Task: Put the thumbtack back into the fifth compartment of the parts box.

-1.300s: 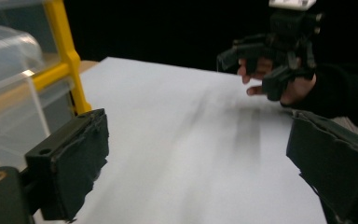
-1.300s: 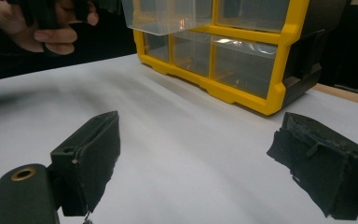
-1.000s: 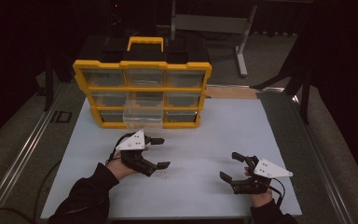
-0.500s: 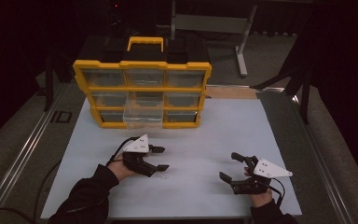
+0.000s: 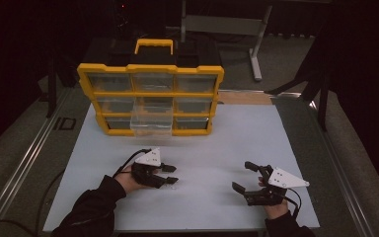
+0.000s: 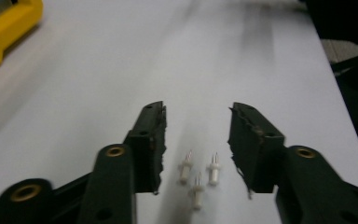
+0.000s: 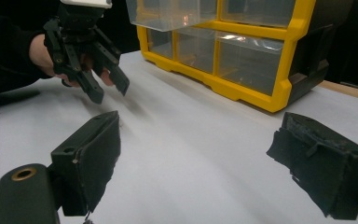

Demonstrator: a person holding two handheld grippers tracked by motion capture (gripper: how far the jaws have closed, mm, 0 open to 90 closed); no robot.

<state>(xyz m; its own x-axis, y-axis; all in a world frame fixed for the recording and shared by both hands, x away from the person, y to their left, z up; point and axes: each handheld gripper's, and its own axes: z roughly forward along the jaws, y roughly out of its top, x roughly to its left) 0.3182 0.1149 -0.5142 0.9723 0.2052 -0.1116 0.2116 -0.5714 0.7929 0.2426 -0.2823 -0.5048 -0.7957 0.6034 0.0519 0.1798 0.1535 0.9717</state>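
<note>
Between the closing left gripper (image 6: 196, 144) pads (untouched) lie three pins (image 6: 197, 173).

A white bench (image 5: 217, 143) fills the middle of the frame, brightly lit against a dark room. Grey floor (image 5: 24, 133) shows at its left and right. A metal rail (image 5: 27, 163) runs along the bench's left side, from lower left upward. At the top centre stands a grey metal stand (image 5: 256, 44) with a crossbar. Black drapes (image 5: 360, 74) darken the upper right, and the upper left is black too.
</note>
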